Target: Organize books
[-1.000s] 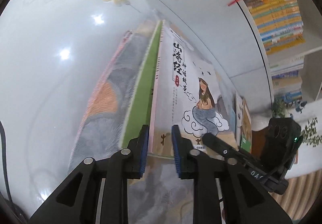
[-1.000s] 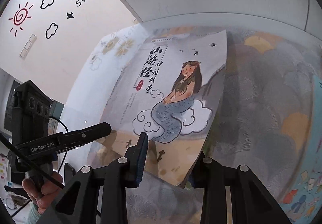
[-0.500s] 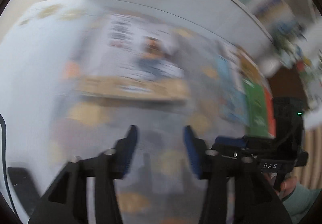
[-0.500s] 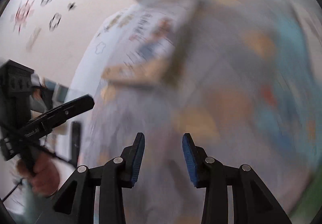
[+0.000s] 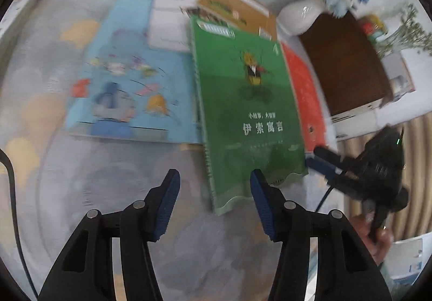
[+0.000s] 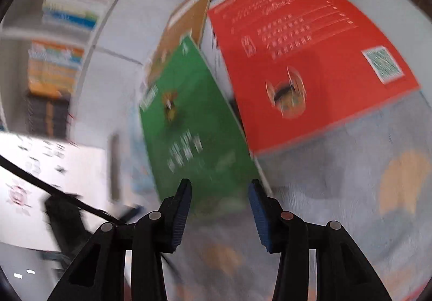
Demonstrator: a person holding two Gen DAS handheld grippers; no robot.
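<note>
Several books lie overlapping on a grey patterned cloth. A green book rests on top, with a light-blue picture book to its left, a white book and a brown book behind, and a red book under its right side. My left gripper hovers over the green book's near corner, jaws closing, pads touching nothing. My right gripper is open just short of the green book, with the red book to its right. It also shows as the right gripper in the left wrist view.
A white vase with flowers and a dark brown box stand behind the books on the right. A hand holds the right gripper's handle. A shelf of stacked books lines the wall at the left of the right wrist view.
Both grippers have let go of the mermaid-cover book, which is out of view now. They swung sideways to the spread of flat books, and both pairs of jaws stand wider.
</note>
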